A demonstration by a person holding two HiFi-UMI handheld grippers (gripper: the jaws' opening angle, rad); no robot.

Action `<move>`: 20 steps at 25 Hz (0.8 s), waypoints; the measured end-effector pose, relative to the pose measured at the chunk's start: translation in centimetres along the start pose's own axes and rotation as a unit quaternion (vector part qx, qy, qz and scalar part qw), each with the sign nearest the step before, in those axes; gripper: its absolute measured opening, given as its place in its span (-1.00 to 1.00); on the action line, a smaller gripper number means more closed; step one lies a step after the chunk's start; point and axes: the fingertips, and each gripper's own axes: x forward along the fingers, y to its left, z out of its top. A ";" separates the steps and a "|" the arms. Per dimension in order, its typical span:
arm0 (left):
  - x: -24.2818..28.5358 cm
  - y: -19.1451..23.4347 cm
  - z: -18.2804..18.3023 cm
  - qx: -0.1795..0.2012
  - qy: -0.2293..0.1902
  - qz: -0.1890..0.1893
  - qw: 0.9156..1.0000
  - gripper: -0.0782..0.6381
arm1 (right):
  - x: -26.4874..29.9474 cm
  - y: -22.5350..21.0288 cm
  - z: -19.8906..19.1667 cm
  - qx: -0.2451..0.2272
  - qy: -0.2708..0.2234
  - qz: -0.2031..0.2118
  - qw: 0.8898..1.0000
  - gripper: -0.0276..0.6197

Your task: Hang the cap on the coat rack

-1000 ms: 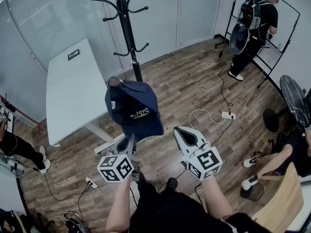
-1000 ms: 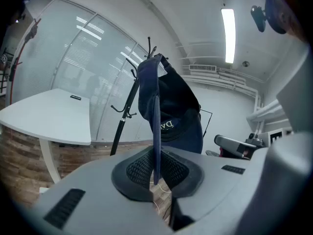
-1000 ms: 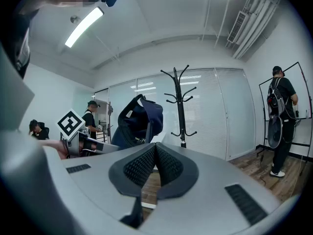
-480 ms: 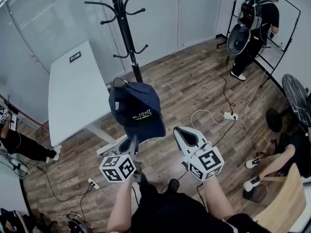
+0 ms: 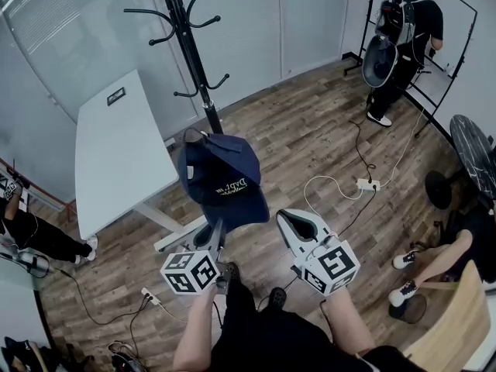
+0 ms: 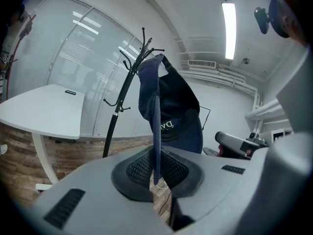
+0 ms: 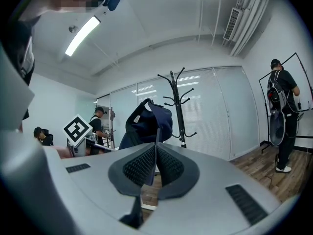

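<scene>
L tongs (image 5: pixel 212 229) clamped on the brim of the navy cap (image 5: pixel 221 175). In the left gripper view the brim runs edge-on between the two ribbed pads, which press it from both sides. Cap is held up in the air, crown pointing up and away from the person, pale lettering on the front panel, strap opening at the far top. R tongs (image 5: pixel 291 219) sit just beside the cap's brim, off to its right, not touching it in the head view. Its jaws are together w/ only a thin dark seam between the pads, and I make out nothing gripped there. Coat rack (image 5: pixel 190 53) is a black pole w/ curved hooks, standing on the wood floor (image 5: pixel 310 146) past the cap. In the right gripper view the pole stands just right of the cap w/ a sliver of gap, so the cap is on no hook. In the left gripper view the cap's top overlaps the upper hooks; can't tell contact from that angle. White table (image 5: pixel 116 153) is left of the rack, a small dark item near its far end. Background: person w/ backpack (image 5: pixel 407 29) at the far right wall, a power strip (image 5: pixel 364 183) w/ a white cable on the floor.
</scene>
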 end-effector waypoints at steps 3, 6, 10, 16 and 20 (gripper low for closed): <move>0.3 0.3 0.1 0.010 0.005 0.009 1.000 -0.70 | 0.3 -0.4 -0.2 0.004 -0.001 -0.002 1.000 -0.82; 0.8 0.7 0.2 0.019 0.012 0.012 1.000 -0.70 | 1.1 -0.6 -0.4 0.011 0.001 -0.001 1.000 -0.82; 2.2 1.8 1.7 0.021 0.008 0.006 1.000 -0.70 | 3.3 -1.2 0.0 0.009 -0.001 0.002 1.000 -0.82; 6.5 3.3 4.7 0.027 -0.001 0.000 1.000 -0.70 | 7.0 -3.7 1.3 -0.006 0.001 0.005 1.000 -0.82; 9.6 4.0 7.1 0.037 -0.005 -0.008 0.999 -0.70 | 9.8 -5.6 3.3 -0.025 -0.006 0.000 1.000 -0.82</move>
